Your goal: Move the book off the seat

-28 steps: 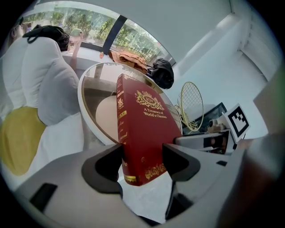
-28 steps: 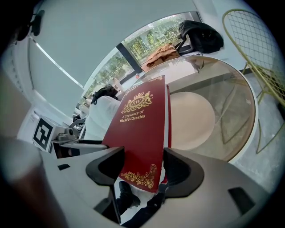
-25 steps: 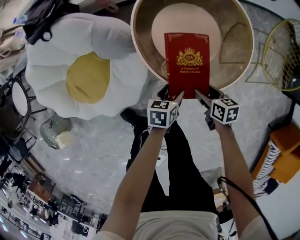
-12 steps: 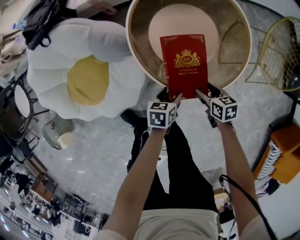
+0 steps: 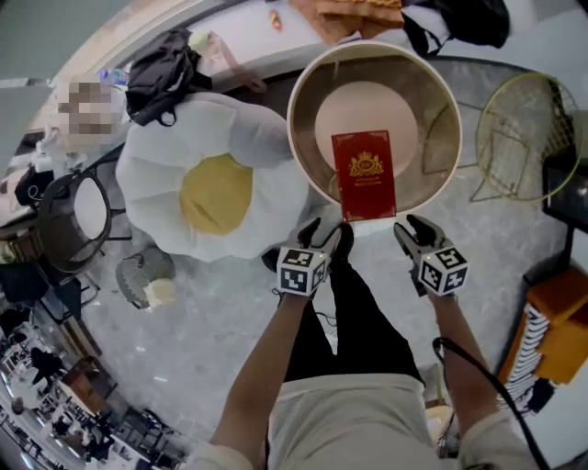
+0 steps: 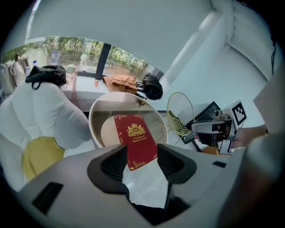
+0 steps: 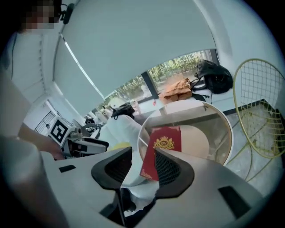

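While the book (image 5: 365,174) lies in the round seat (image 5: 437,138), its near edge on the rim, the left claw (image 5: 327,231) and right claw (image 5: 411,228) hover just near of it. Both have just closed partly but are apart and empty, probably to pinch that edge.

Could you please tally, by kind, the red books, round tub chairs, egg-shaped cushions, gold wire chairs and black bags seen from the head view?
Red book: 1
Round tub chair: 1
Egg-shaped cushion: 1
Gold wire chair: 1
Black bags: 2
Total: 6
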Tool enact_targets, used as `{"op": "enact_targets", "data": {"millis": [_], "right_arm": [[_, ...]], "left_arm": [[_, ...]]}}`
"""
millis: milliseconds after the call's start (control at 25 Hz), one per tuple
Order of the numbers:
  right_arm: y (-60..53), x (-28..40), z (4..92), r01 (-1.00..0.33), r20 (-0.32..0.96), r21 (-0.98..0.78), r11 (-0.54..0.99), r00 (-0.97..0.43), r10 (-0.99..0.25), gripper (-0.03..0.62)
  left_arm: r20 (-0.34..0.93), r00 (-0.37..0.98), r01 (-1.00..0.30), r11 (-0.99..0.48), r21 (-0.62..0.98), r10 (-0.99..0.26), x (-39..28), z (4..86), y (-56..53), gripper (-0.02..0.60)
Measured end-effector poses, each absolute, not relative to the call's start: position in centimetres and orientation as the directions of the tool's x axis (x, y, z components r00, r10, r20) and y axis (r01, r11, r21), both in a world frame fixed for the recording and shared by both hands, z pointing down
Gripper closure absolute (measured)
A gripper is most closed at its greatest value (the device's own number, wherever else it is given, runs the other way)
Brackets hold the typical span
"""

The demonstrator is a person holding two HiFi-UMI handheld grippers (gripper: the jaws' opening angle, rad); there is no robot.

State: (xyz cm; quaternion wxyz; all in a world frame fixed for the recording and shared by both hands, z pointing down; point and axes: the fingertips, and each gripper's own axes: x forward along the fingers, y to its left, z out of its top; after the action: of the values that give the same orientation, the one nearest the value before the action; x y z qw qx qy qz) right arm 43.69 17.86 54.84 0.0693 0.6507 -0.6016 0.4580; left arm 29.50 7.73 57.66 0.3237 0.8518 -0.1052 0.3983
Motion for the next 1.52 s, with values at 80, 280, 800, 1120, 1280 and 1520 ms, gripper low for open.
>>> {"op": "enact_targets", "data": {"millis": [80, 280, 800, 1120, 1280, 1520], "right_arm": [[17.6, 42.9, 51.2, -0.852, 0.647, -0.464, -0.241, -0.141, -0.749, 0.458], [18.3, 39.7, 44.2, -0.846, 0.579, -0.496, -0.198, -0.151, -0.801, 0.533], [21.5, 32.7, 32.8, -0.812, 0.476, -0.526, -0.252, -0.036, -0.879, 0.540], [23.7, 27.4, 28.9, -0.824, 0.466, -0.488, -0.287, 0.032, -0.884, 0.540], [24.5, 24.6, 28.0, -0.848, 0.460, -0.440, -0.295, 0.069, -0.885, 0.540], [25.4, 23.2, 27.1, -0.852, 0.454, -0.405, -0.331, 0.127, -0.882, 0.540]], "left_arm": [[0.727, 0.683, -0.407, -0.787, 0.463, 0.074, 29.0, 54.1, 7.8, 0.380], [0.677, 0.734, -0.378, -0.790, 0.483, 0.062, 27.1, 47.4, 8.6, 0.416], [0.598, 0.789, -0.196, -0.865, 0.463, 0.141, 20.6, 35.4, 11.9, 0.537], [0.574, 0.801, -0.095, -0.912, 0.400, 0.168, 15.0, 30.4, 13.0, 0.578], [0.555, 0.812, -0.065, -0.917, 0.393, 0.180, 12.5, 29.0, 13.2, 0.578], [0.518, 0.831, -0.016, -0.922, 0.386, 0.202, 11.9, 27.5, 12.9, 0.580]]}}
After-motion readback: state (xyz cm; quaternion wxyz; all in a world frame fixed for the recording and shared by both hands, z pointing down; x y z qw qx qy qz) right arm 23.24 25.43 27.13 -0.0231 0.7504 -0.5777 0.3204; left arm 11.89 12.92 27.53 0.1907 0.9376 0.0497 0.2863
